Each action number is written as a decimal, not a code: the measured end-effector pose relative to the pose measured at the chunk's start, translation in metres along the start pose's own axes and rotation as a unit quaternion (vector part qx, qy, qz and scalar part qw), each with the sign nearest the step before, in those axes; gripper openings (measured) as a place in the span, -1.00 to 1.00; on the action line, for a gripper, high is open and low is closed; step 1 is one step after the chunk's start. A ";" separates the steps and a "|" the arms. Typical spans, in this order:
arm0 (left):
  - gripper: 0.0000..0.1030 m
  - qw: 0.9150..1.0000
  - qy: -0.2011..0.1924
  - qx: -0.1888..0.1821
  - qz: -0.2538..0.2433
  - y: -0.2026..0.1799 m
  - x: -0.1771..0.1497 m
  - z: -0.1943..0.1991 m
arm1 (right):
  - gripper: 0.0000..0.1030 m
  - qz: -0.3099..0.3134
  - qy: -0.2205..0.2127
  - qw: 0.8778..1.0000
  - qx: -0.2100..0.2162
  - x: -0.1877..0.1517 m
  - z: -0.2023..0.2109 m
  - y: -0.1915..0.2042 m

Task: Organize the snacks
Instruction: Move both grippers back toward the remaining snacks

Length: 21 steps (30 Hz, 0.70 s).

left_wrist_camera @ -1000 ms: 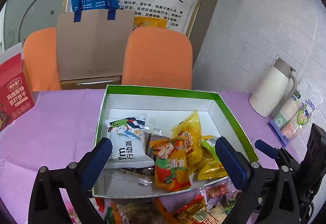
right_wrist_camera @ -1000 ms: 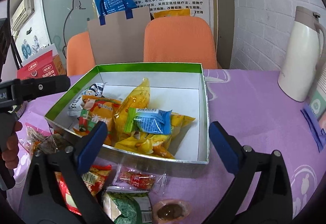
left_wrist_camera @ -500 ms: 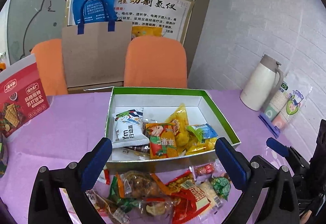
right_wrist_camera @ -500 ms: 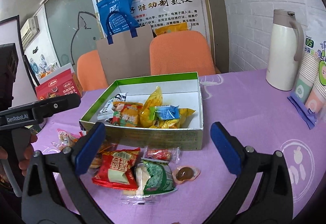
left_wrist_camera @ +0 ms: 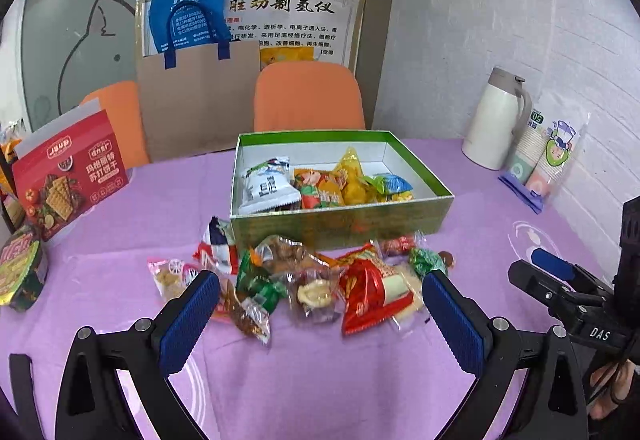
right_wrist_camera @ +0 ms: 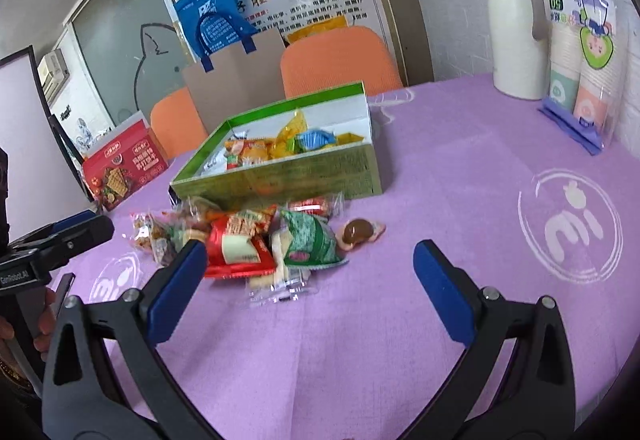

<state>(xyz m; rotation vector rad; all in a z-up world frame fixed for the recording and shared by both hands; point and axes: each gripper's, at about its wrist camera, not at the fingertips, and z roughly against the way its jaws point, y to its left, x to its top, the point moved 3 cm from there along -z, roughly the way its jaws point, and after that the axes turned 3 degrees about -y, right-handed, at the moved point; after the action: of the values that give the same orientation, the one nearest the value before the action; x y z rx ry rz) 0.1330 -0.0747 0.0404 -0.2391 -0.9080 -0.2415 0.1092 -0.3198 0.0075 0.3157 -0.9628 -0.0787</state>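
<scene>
A green box (left_wrist_camera: pixel 340 226) with a white inside stands on the purple table and holds several snack packets, among them a white one (left_wrist_camera: pixel 266 190) and a blue one (left_wrist_camera: pixel 390 183). It also shows in the right wrist view (right_wrist_camera: pixel 280 180). A pile of loose snacks lies in front of it, with a red packet (left_wrist_camera: pixel 370 294) (right_wrist_camera: pixel 236 246), a green packet (right_wrist_camera: pixel 310 240) and a round brown sweet (right_wrist_camera: pixel 358 230). My left gripper (left_wrist_camera: pixel 320 304) is open and empty, just short of the pile. My right gripper (right_wrist_camera: pixel 310 266) is open and empty, near the pile's right side.
A white thermos (left_wrist_camera: pixel 494 118) and a sleeve of paper cups (left_wrist_camera: pixel 546 160) stand at the right by the brick wall. A red cracker box (left_wrist_camera: pixel 66 176) and a noodle cup (left_wrist_camera: pixel 18 272) are at the left. Orange chairs (left_wrist_camera: pixel 308 96) and a paper bag (left_wrist_camera: pixel 198 100) stand behind the table.
Both grippers have pulled back from over the box towards the near side of the table. The loose snack pile has come into full view. Both stay open and empty.
</scene>
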 end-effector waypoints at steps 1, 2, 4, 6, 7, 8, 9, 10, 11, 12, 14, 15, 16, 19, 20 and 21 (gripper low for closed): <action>1.00 1.000 0.006 -0.004 0.005 0.002 -0.008 -0.001 | 0.99 0.001 0.009 1.000 -0.006 -0.006 -0.003 -0.001; 0.99 1.000 0.011 -0.007 0.010 0.003 -0.015 -0.001 | 0.99 0.005 0.017 1.000 -0.012 -0.010 -0.005 0.000; 0.99 0.999 0.023 -0.011 0.020 0.007 -0.030 -0.003 | 0.99 0.018 0.031 0.999 -0.028 -0.015 -0.013 0.000; 0.99 0.999 0.035 -0.013 0.026 0.011 -0.043 -0.004 | 0.99 0.033 0.040 0.998 -0.033 -0.015 -0.021 0.001; 0.99 0.999 0.040 -0.014 0.028 0.012 -0.048 -0.004 | 0.95 0.048 0.046 0.997 -0.032 -0.011 -0.027 0.002; 0.99 0.999 0.043 -0.014 0.030 0.014 -0.052 -0.004 | 0.90 0.064 0.052 0.996 -0.035 -0.007 -0.034 0.003; 0.99 0.998 0.045 -0.014 0.033 0.016 -0.054 -0.003 | 0.72 0.073 0.059 0.995 -0.044 -0.002 -0.040 0.002; 0.99 0.998 0.044 -0.013 0.036 0.017 -0.055 -0.002 | 0.58 0.076 0.064 0.994 -0.055 0.003 -0.045 0.000; 0.99 0.998 0.042 -0.012 0.037 0.019 -0.055 -0.001 | 0.54 0.075 0.064 0.993 -0.056 0.008 -0.049 0.000; 0.99 0.998 0.038 -0.012 0.039 0.020 -0.054 0.000 | 0.53 0.076 0.066 0.994 -0.051 0.011 -0.053 0.000; 0.99 0.999 0.033 -0.012 0.042 0.020 -0.052 0.001 | 0.51 0.077 0.076 0.994 -0.034 0.012 -0.063 0.004; 0.99 0.999 0.031 -0.013 0.042 0.020 -0.050 0.001 | 0.49 0.079 0.082 0.993 -0.027 0.011 -0.068 0.006; 0.99 0.999 0.032 -0.015 0.042 0.019 -0.049 0.000 | 0.44 0.082 0.087 0.993 -0.026 0.009 -0.073 0.008; 0.99 0.999 0.034 -0.020 0.036 0.014 -0.048 -0.003 | -0.04 0.086 0.107 0.990 -0.031 0.000 -0.091 0.009; 0.98 0.999 0.035 -0.021 0.031 0.011 -0.048 -0.004 | -0.15 0.082 0.118 0.989 -0.030 -0.003 -0.096 0.007; 0.95 0.999 0.036 -0.023 0.026 0.008 -0.048 -0.004 | -0.20 0.074 0.121 0.990 -0.024 -0.006 -0.097 0.005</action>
<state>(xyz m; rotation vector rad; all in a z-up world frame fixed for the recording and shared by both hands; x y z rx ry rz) 0.1103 -0.0634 -0.0013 -0.2955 -0.8250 -0.2209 0.1842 -0.2920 -0.0471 0.2021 -0.7397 0.0710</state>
